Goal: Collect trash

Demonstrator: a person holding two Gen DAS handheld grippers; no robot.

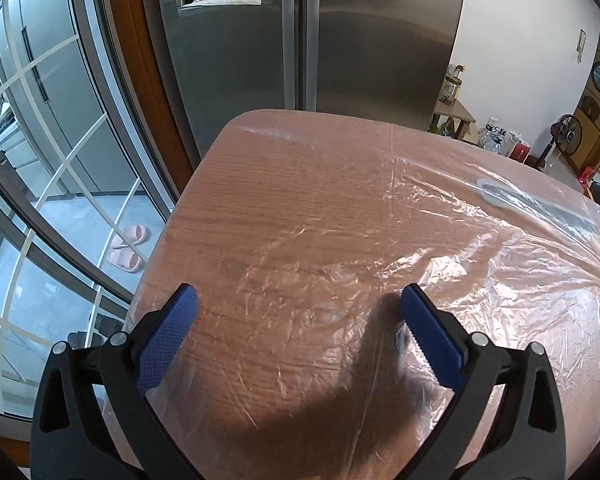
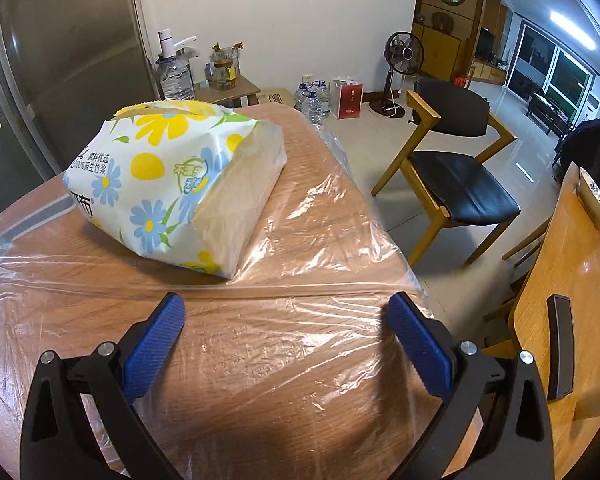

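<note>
A clear crinkled plastic bag (image 1: 440, 248) lies spread flat over the wooden table (image 1: 268, 184); it also shows in the right wrist view (image 2: 300, 248). A flowered pack of paper tissues (image 2: 172, 184) lies on top of the plastic, ahead and left of my right gripper. My left gripper (image 1: 298, 300) is open and empty just above the plastic's left part. My right gripper (image 2: 286, 308) is open and empty over the plastic's near part, close to the table's right edge.
A steel fridge (image 1: 320, 40) stands behind the table. A glass sliding door (image 1: 52, 160) and pink slippers (image 1: 126, 248) are to the left. A black-seated wooden chair (image 2: 452, 160), a second wooden table (image 2: 572, 280), a fan (image 2: 404, 60) and water bottles (image 2: 314, 100) are to the right.
</note>
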